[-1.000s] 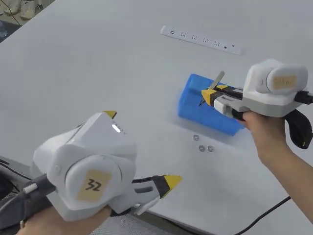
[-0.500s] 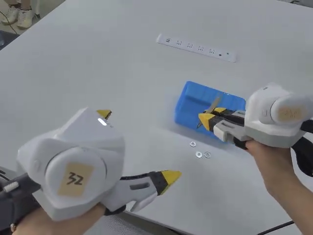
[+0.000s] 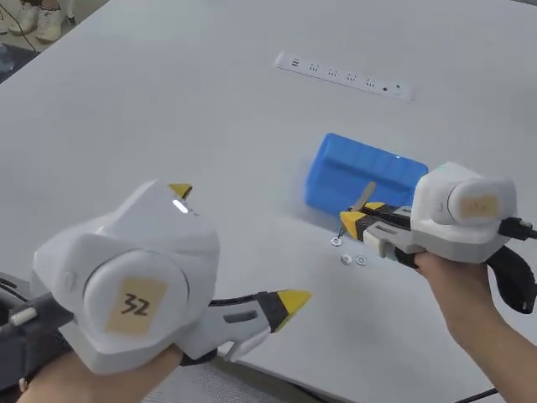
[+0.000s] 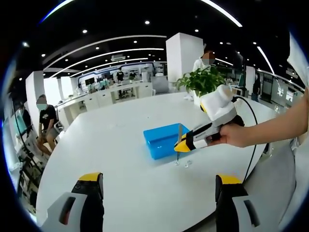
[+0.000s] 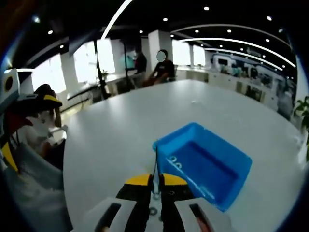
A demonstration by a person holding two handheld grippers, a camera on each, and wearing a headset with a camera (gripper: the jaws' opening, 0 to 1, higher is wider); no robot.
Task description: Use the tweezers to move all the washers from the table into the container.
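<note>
tweezers [image 3: 363, 199] in right gripper [image 3: 349, 222], tips at washers [image 3: 346, 259] beside blue container [image 3: 361, 170]

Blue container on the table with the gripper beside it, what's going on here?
A person holds a gripper in each hand. The right gripper is shut on tweezers, their tips down by one of three washers lying on the table beside the blue container. A few more seem to lie inside it. The left gripper hangs open near the table's edge, holding nothing.
</note>
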